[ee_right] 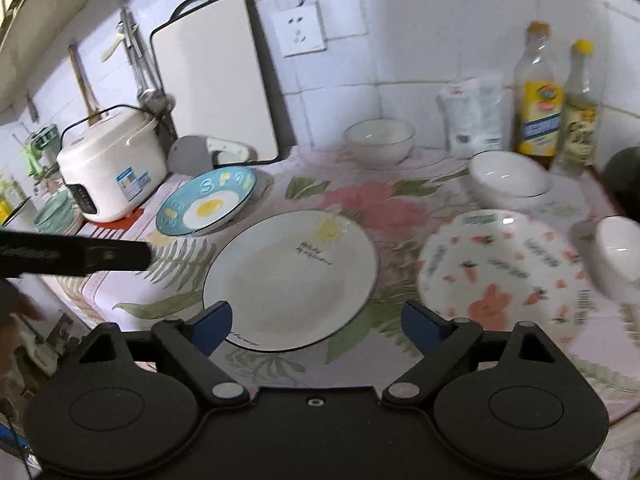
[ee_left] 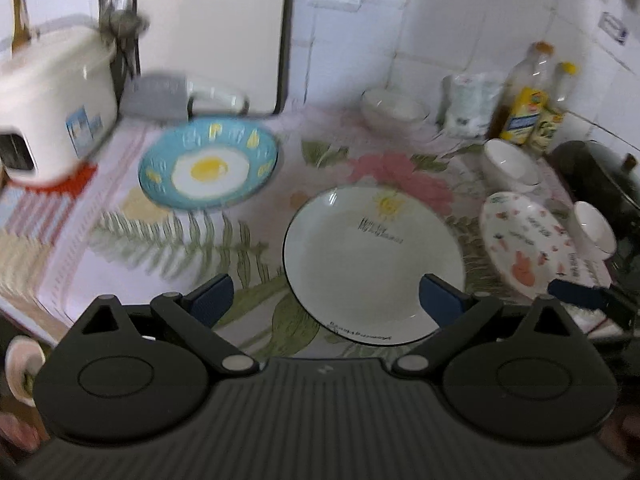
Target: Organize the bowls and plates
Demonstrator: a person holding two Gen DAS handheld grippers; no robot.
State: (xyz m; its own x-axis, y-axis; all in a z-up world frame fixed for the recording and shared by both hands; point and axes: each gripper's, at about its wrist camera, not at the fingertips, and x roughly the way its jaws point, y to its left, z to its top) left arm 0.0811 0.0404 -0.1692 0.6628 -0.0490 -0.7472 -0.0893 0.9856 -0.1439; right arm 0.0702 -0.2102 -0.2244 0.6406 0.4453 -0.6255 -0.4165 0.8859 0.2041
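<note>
A white plate with a sun drawing [ee_left: 372, 264] [ee_right: 292, 276] lies on the flowered counter. A blue fried-egg plate [ee_left: 208, 162] [ee_right: 206, 206] lies behind it to the left. A white plate with orange prints [ee_left: 528, 244] [ee_right: 504, 272] lies to the right. White bowls sit at the back [ee_left: 394, 112] [ee_right: 380, 140], at the right [ee_left: 508, 166] [ee_right: 508, 180] and far right [ee_left: 594, 228] [ee_right: 616, 256]. My left gripper [ee_left: 326, 300] is open and empty above the white plate's near edge. My right gripper [ee_right: 316, 324] is open and empty over the same plate's near edge.
A white rice cooker [ee_left: 52, 100] [ee_right: 112, 164] stands at the left. A cutting board [ee_right: 216, 76] leans on the tiled wall. Oil bottles [ee_left: 528, 96] [ee_right: 540, 92] and a white bag [ee_right: 474, 116] stand at the back right. A dark pot [ee_left: 600, 172] sits at the right.
</note>
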